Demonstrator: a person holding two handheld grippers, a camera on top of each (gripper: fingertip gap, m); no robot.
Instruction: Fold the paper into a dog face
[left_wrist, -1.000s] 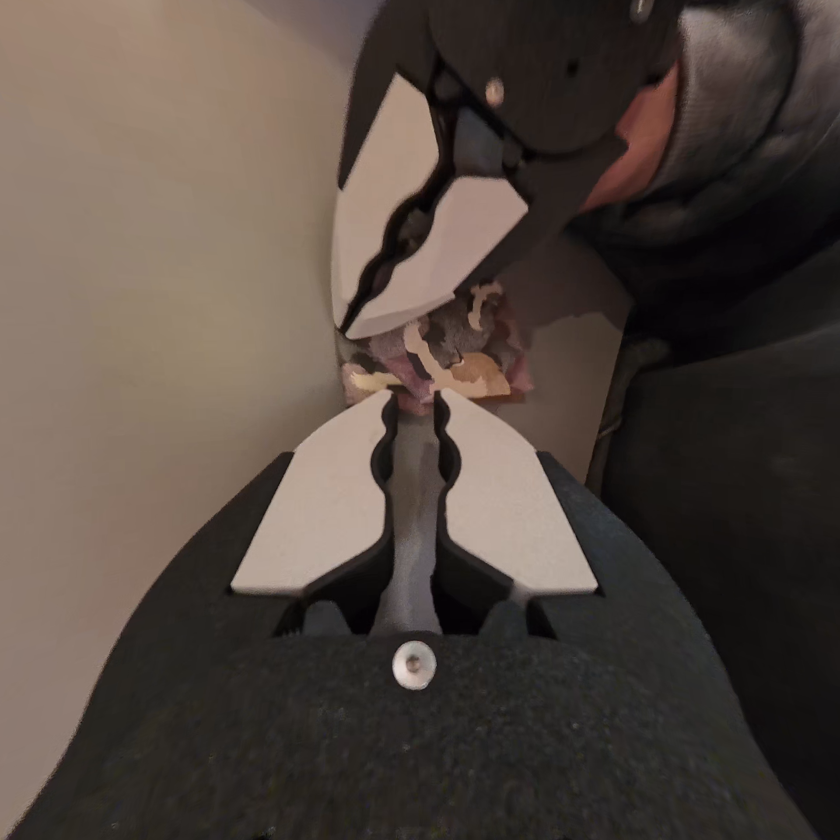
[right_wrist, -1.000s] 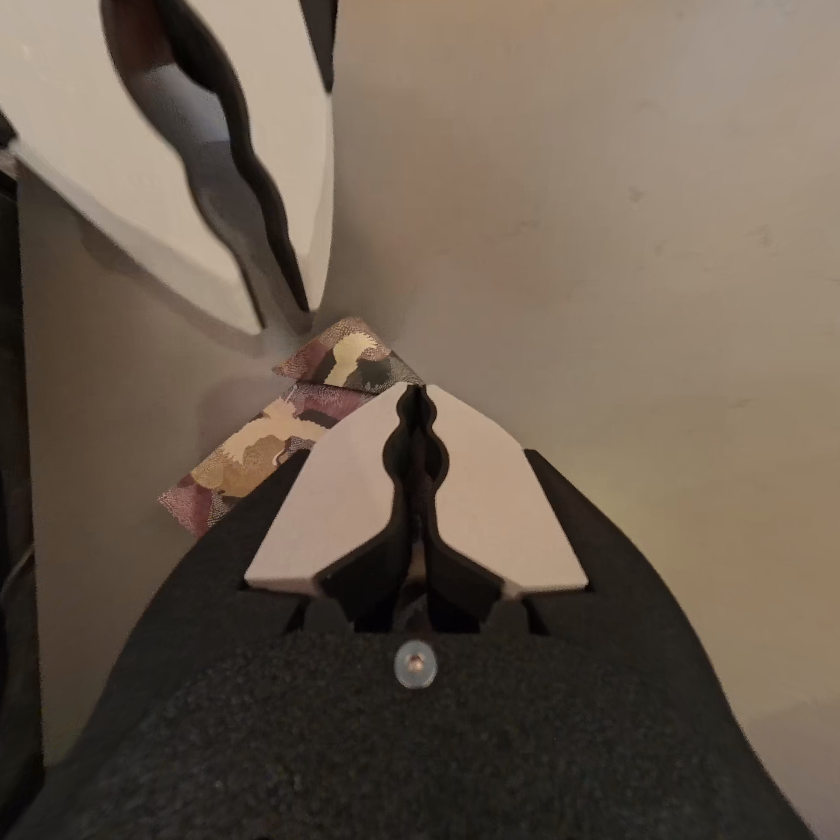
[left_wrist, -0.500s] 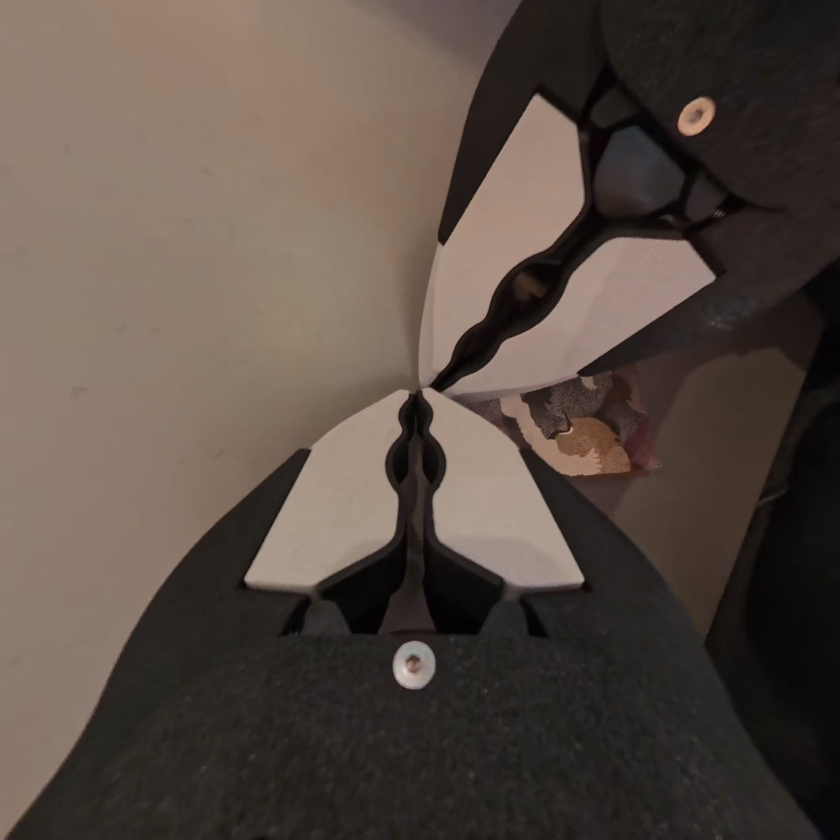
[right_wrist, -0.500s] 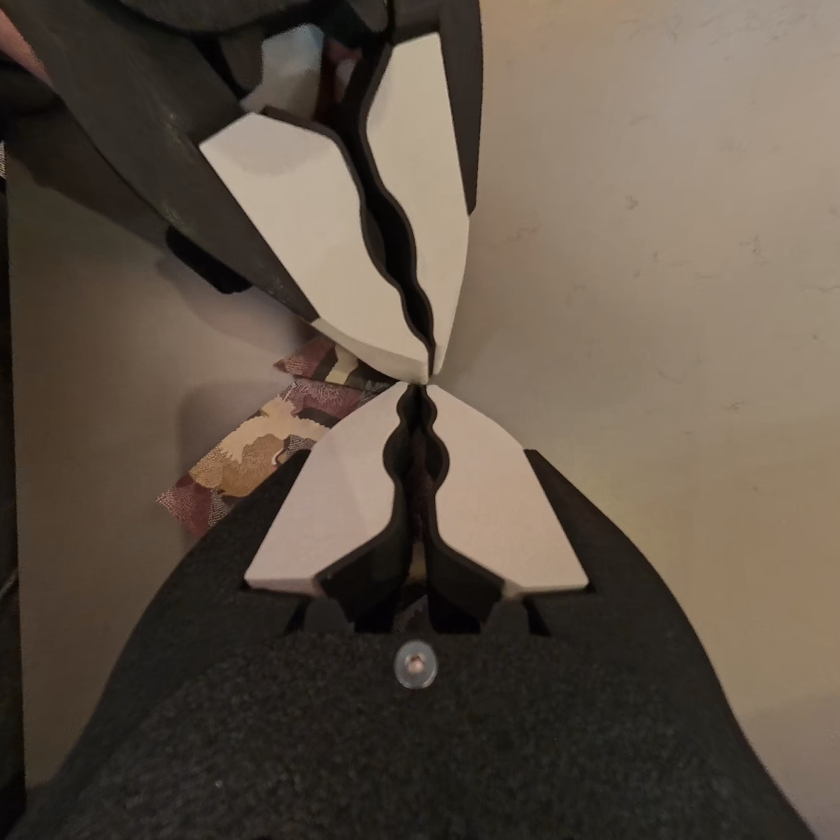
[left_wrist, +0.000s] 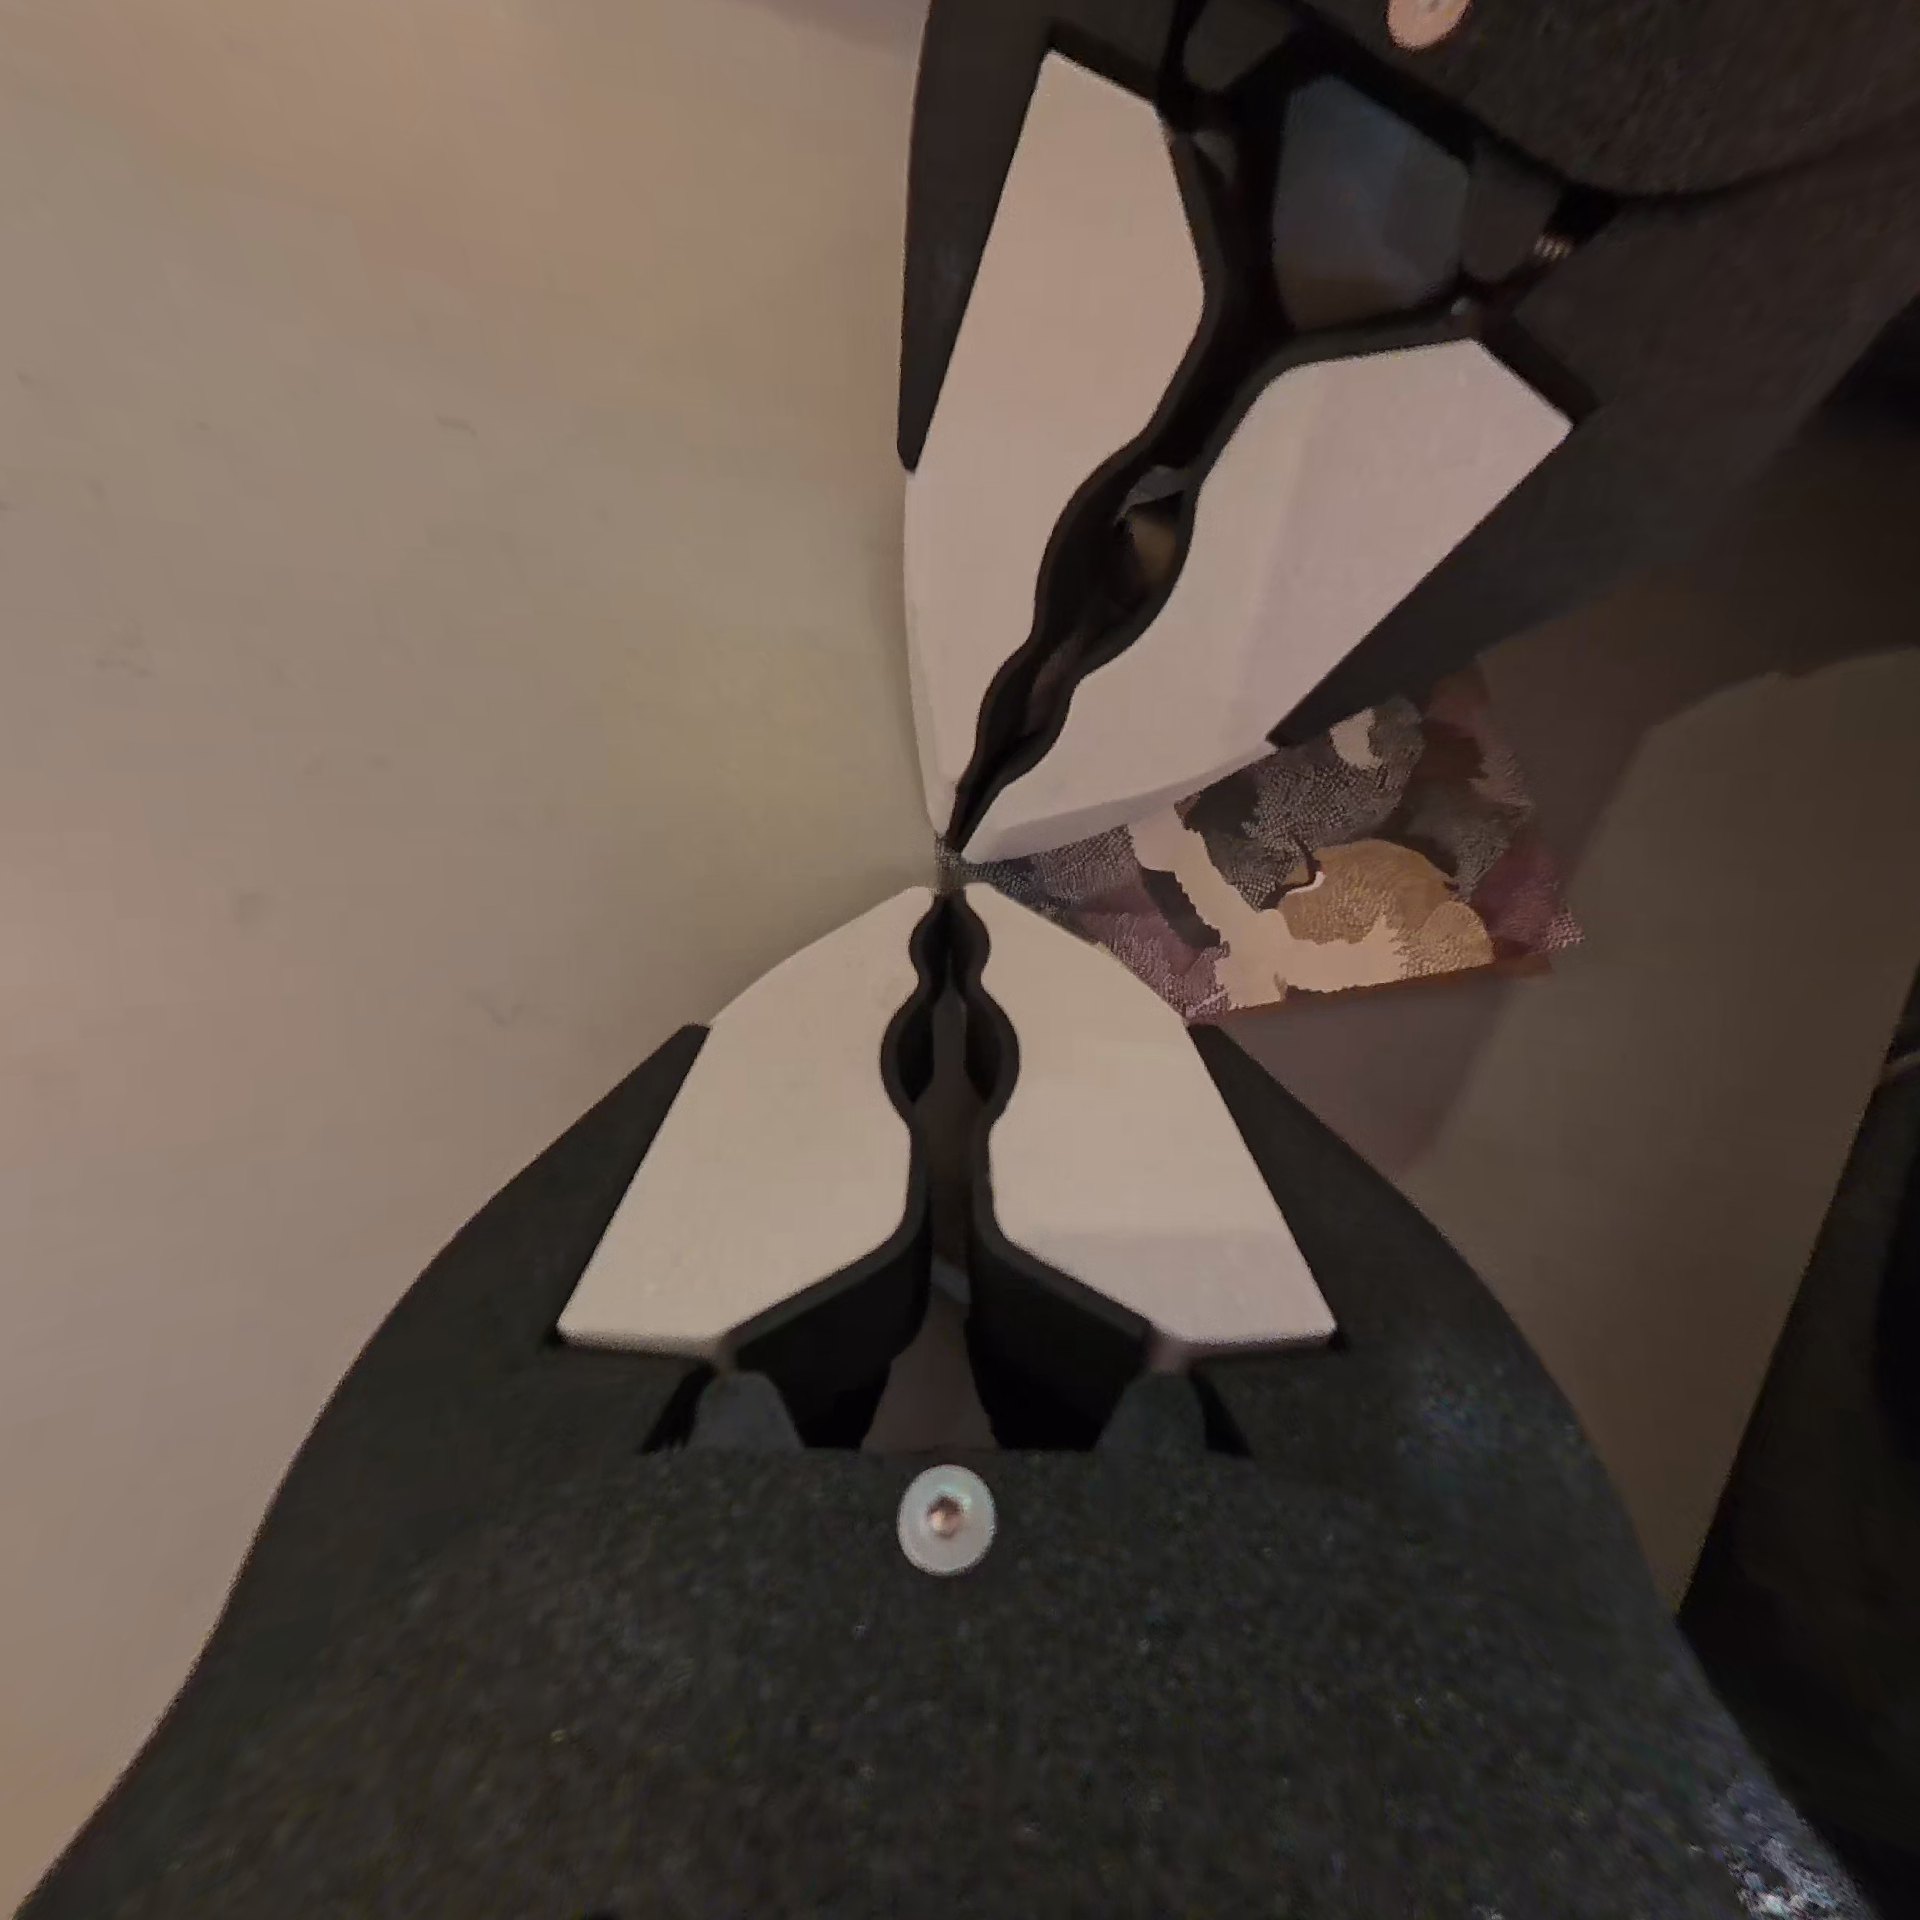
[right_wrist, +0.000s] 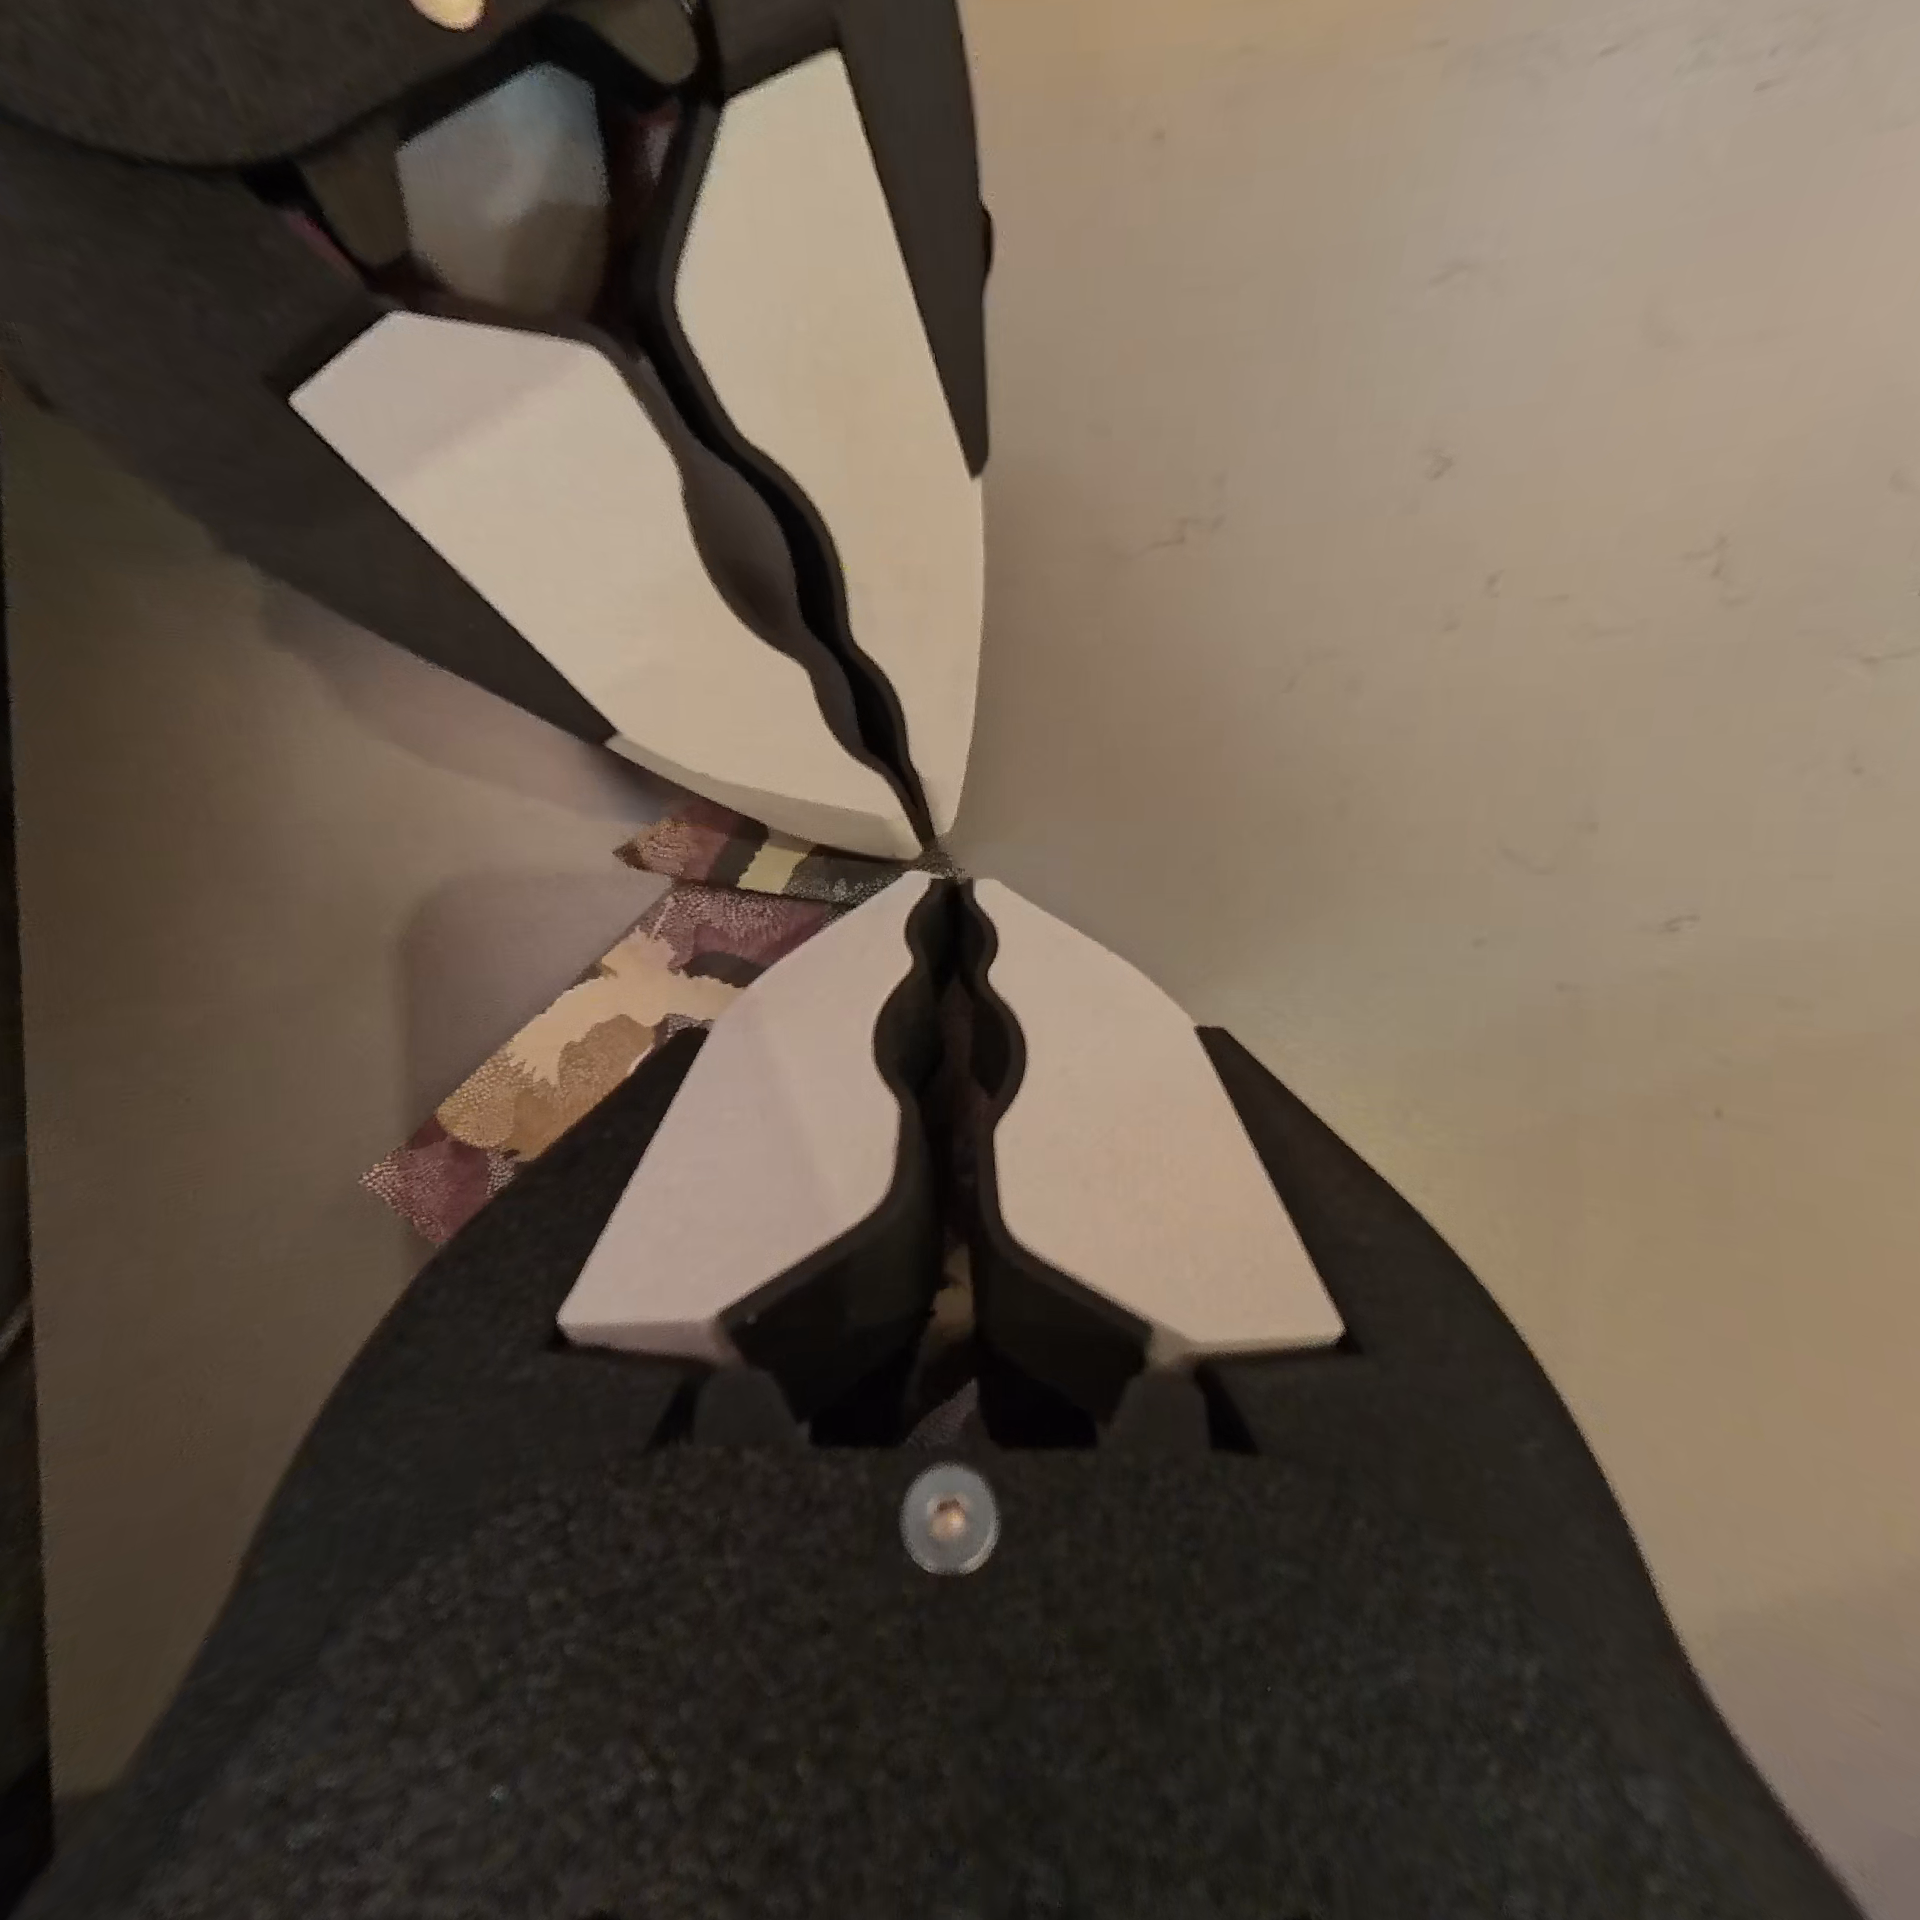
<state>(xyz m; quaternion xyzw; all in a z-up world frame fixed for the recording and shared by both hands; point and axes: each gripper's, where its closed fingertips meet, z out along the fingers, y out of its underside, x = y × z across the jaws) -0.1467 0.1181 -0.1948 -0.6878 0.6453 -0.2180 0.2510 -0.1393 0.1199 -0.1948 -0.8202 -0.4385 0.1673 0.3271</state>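
Note:
The patterned purple, gold and cream paper (left_wrist: 1340, 894) lies low over the beige table, partly folded, with one pointed corner between the two grippers. My left gripper (left_wrist: 943, 906) is shut, and that corner ends right at its tips. My right gripper (left_wrist: 954, 831) comes in from the upper right, also shut, tip to tip with the left one and covering part of the paper. In the right wrist view my right gripper (right_wrist: 940, 891) is shut on the paper (right_wrist: 582, 1070), which shows through the gap behind its fingers. My left gripper (right_wrist: 923, 831) meets it from the upper left.
The beige table (left_wrist: 416, 623) stretches to the left in the left wrist view and to the right in the right wrist view (right_wrist: 1455, 623). A dark object (left_wrist: 1829, 1351) stands past the table's edge, which also shows as a dark strip (right_wrist: 16, 1039). The tips of both grippers are at nearly the same place.
My left gripper was open in front of the paper one second ago. It has shut and come tip to tip with my right gripper at the paper's corner. The right gripper stayed shut.

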